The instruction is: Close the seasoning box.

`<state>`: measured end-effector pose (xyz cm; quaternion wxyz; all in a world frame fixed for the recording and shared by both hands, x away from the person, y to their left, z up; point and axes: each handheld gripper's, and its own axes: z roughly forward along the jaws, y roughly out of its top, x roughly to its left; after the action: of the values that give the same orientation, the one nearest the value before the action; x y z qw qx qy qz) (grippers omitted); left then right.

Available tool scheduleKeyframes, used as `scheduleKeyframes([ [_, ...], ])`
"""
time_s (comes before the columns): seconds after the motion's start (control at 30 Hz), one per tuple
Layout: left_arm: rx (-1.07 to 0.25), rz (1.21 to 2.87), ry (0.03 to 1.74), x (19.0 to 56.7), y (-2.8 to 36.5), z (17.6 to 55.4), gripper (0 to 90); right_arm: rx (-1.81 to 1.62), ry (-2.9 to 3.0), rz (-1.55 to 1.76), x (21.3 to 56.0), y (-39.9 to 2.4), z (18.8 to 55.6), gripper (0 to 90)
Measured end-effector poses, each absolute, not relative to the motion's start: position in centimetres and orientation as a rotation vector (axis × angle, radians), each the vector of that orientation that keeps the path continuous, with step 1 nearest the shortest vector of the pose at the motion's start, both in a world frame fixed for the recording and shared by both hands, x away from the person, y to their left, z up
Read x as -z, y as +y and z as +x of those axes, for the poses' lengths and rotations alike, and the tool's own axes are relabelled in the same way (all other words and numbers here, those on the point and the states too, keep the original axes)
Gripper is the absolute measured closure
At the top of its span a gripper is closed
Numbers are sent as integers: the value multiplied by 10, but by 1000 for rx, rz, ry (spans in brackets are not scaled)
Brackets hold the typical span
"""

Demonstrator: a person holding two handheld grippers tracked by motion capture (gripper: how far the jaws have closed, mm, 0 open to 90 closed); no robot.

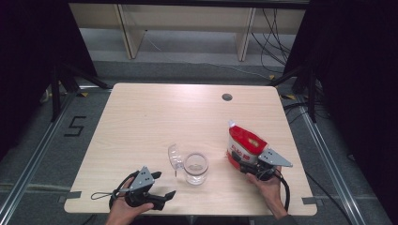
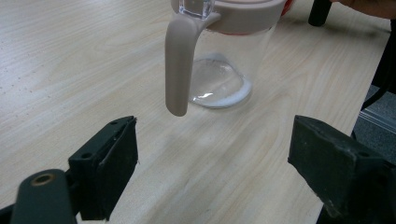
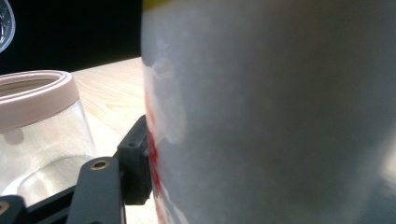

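Overhead camera first: right gripper (image 1: 245, 165) sits at the base of a red and white bag (image 1: 244, 146) standing on the right half of the wooden table (image 1: 155, 117), and its jaws look set against the bag's lower sides. Just left of the bag is a clear glass jar (image 1: 195, 168) with its hinged lid (image 1: 175, 156) flipped open. The left gripper (image 1: 162, 187) hovers near the table's front edge, jaws spread and empty.

Left gripper view: both black jaws stand wide apart over bare wood, with the jar (image 2: 224, 60) ahead, its pinkish rim and latch arm (image 2: 179, 65) hanging down the near side.

Right gripper view: the bag (image 3: 280, 112) sits right up against the camera, with one jaw pad pressing on its side; the jar (image 3: 39, 126) stands beside it.

Judging by its look, the bag is soft, light and crinkly, likely to buckle or slip, so a hold across its firmer lower body seems best. The glass jar is fragile and close enough to be knocked.
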<state>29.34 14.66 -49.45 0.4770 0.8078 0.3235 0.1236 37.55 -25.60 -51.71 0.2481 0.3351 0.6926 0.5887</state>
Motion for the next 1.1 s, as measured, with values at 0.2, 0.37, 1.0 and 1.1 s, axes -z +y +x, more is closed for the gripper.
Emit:
scheduleKeyframes([
  [0.2, -294, 1971, 791, 495, 146, 293, 154, -1617, 1887, 886, 517, -255, 376, 412],
  [0.37, -294, 1978, 786, 495, 146, 293, 154, -1583, 1909, 918, 515, -252, 372, 432],
  [1.0, -280, 1963, 793, 494, 147, 293, 154, -1202, 1938, 661, 492, -240, 358, 461],
  [1.1, -287, 1967, 790, 493, 148, 293, 154, -1172, 1924, 607, 483, -235, 353, 462],
])
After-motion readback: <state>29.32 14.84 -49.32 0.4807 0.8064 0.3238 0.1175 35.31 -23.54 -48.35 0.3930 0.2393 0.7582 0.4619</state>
